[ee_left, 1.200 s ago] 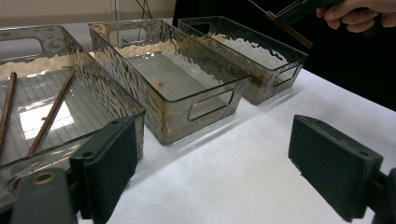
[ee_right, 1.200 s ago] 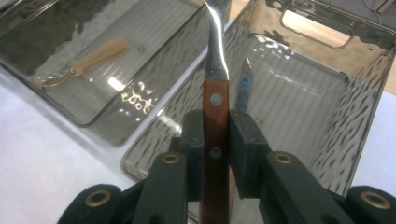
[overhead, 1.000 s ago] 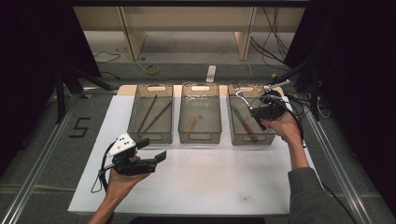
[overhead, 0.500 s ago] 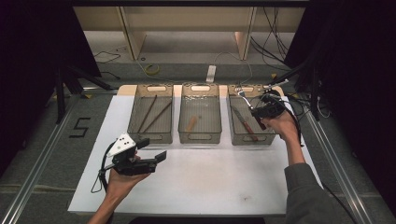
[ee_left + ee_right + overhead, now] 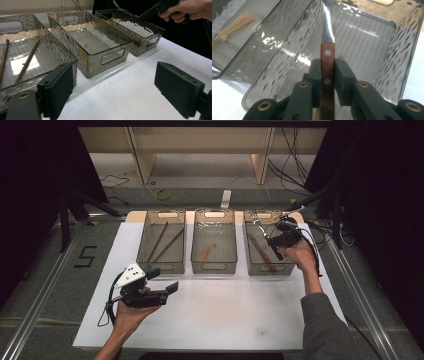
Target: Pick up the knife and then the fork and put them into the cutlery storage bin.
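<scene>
while right gripper (image 5: 327, 75) jaws pinch the fork (image 5: 327, 53) handle over the right bin (image 5: 287, 268), drop looks pending; left gripper (image 5: 115, 92) jaws spread, empty.

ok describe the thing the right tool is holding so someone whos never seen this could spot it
On the white table mat stand three smoky clear plastic bins in a row; go to the right bin. Above it the right tool is shut on a piece of cutlery. Its flat reddish-brown wooden handle has two metal rivets and a shiny steel neck, unlike the plain wooden chopsticks in the left bin.
</scene>
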The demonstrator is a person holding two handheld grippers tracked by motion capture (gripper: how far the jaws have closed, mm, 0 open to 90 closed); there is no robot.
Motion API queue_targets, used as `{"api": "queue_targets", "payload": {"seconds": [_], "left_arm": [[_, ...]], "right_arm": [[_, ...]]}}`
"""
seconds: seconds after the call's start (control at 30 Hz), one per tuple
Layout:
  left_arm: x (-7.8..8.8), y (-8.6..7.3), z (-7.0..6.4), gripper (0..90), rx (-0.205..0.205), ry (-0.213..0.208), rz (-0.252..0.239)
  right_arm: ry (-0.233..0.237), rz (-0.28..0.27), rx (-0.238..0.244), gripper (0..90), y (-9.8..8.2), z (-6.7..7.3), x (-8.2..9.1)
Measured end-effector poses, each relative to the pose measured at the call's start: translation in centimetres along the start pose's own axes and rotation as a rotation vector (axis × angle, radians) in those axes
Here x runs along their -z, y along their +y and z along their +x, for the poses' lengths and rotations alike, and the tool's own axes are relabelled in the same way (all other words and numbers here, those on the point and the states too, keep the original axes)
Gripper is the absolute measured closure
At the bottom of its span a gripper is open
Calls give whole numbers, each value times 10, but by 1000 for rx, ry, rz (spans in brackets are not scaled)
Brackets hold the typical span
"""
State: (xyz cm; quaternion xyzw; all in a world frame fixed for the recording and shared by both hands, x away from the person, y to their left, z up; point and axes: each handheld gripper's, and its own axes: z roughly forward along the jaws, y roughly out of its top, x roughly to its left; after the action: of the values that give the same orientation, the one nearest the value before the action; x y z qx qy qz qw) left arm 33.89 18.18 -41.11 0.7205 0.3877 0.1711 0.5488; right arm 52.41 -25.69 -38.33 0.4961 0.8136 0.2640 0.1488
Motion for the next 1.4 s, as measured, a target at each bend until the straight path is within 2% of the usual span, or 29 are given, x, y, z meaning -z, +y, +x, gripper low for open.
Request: {"api": "queue_targets", "payload": {"seconds": [0.63,0.67,0.73,0.8,0.87,1.13,1.4], "left_arm": [[0,0,0,151,0,0,0],[0,0,0,151,1,0,0],[0,0,0,151,1,0,0],[0,0,0,151,1,0,0],[0,0,0,151,2,0,0],[0,0,0,151,2,-1,1],[-1,0,0,151,3,-1,4]], "right_arm": [[5,36,-12,759,0,3,-14],[9,46,-20,720,0,3,-15],[4,47,-35,577,1,3,-16],[9,32,-38,500,3,4,-15],[0,7,-36,465,4,6,-11],[76,-88,-3,400,1,20,11],[120,-168,20,353,-6,34,29]]}}
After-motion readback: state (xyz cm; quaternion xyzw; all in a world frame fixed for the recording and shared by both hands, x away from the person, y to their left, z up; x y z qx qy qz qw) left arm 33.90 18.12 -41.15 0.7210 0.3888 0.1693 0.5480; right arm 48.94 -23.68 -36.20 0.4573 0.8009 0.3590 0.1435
